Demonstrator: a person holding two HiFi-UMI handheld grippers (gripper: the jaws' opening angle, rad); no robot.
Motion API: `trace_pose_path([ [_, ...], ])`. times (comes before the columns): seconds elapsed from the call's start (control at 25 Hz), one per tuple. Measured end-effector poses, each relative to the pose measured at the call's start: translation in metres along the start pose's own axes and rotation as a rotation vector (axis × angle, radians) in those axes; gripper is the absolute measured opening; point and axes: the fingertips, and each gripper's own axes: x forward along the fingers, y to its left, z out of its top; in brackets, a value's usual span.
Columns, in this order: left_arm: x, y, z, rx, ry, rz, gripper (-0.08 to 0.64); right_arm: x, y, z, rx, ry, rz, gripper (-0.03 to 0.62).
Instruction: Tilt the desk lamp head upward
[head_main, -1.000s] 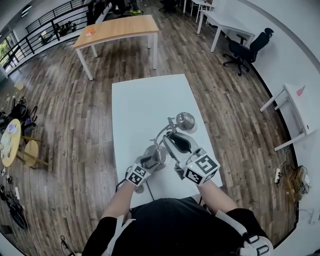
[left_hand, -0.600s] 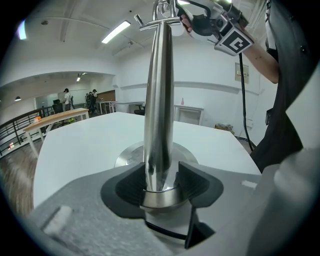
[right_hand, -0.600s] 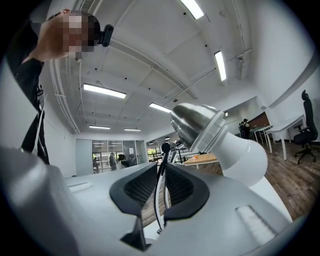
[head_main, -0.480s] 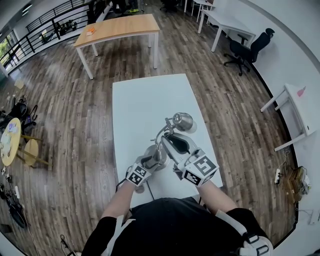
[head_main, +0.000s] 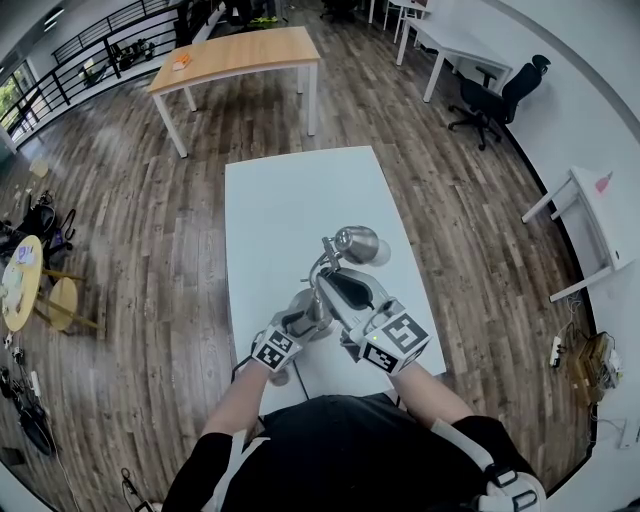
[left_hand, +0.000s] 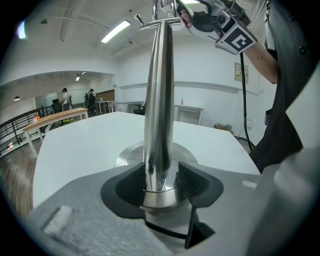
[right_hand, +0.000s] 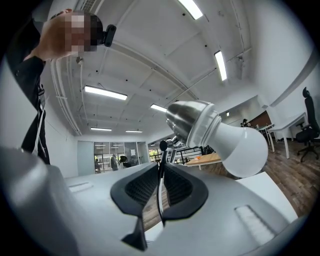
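Observation:
A chrome desk lamp stands on the white table. Its head shows with a white bulb in the right gripper view. My left gripper is shut on the foot of the lamp's chrome post, just above the round base. My right gripper is higher up behind the head; its jaws are closing, with the lamp's thin black rod between the pads and a sliver of gap still showing. In the head view both grippers, left and right, sit close together at the near end of the table.
The near table edge lies just under my arms. A wooden table stands farther off on the plank floor, and an office chair and white desks are off to the right. People stand far off in the room.
The lamp head and my right gripper have shifted slightly left and toward me. The left gripper has kept its hold on the post.

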Motion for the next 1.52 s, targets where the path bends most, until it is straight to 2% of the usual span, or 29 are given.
trace_pose_path([
  [0.44,0.001,0.0,-0.001,-0.003,0.0,-0.005,0.21,0.004,0.006,-0.004,0.011,-0.006,0.036,0.031],
  [0.76,0.003,-0.003,0.003,-0.002,0.005,0.003,0.21,0.006,0.009,-0.01,-0.033,0.017,0.074,0.029],
  [1.32,0.001,-0.002,0.001,-0.029,0.002,0.038,0.204,0.019,0.032,-0.03,-0.171,0.116,0.17,0.023],
  [1.52,0.002,0.0,0.001,-0.044,0.007,0.06,0.202,0.022,0.034,-0.031,-0.179,0.149,0.184,0.023],
])
